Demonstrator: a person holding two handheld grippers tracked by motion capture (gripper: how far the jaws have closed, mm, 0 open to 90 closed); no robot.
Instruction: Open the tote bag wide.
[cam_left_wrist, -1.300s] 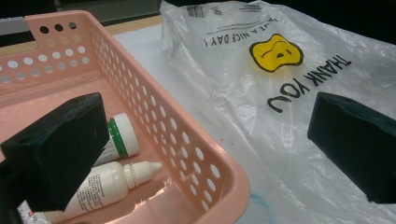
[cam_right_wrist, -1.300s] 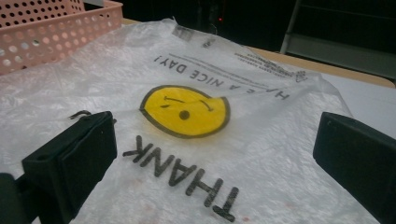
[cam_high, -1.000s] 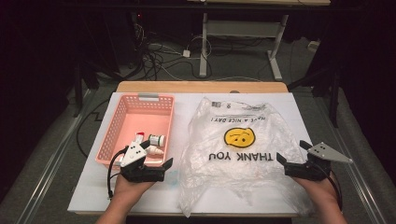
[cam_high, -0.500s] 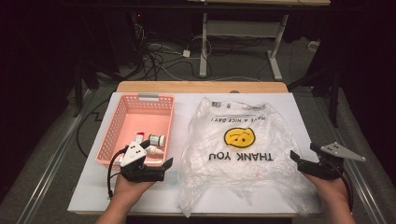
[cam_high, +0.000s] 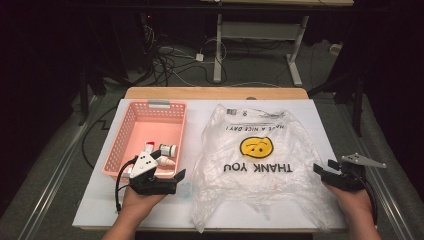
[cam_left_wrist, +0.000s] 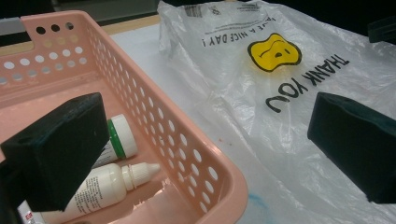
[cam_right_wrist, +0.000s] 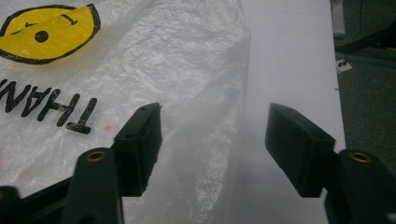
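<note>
White sheeting covers the bench (cam_high: 320, 115), with dark floor and tangled cables beyond its far edge. Right tongs (cam_right_wrist: 212, 140) sit at about four o'clock on the bench in the high view (cam_high: 324, 172), pointing toward nine o'clock at the right border of the plastic bag (cam_high: 255, 165); their jaws have just been closing, yet they are not clenched: a gap remains, and the thin edge of the bag (cam_right_wrist: 140, 70) lies on the bench between and under them, with neither pad pressing on it. One jaw hangs over the film near the printed "THANK", the other over bare white sheet. Left tongs (cam_left_wrist: 201, 154) rest at about seven o'clock in the high view (cam_high: 172, 181), released and wide, holding nothing; one jaw stands over the near corner of the pink basket (cam_left_wrist: 219, 177), the other over the bag's left part (cam_left_wrist: 243, 93). The bag lies flat and crumpled at the middle of the bench, its yellow smiley face (cam_high: 256, 146) and lettering reading upside down from the person's side. The basket (cam_high: 125, 135) sits just beside it toward nine o'clock, and holds a white dropper bottle (cam_left_wrist: 109, 184) lying on its side, touching a small white bottle with a green band (cam_left_wrist: 119, 140), both at the basket's near end.
</note>
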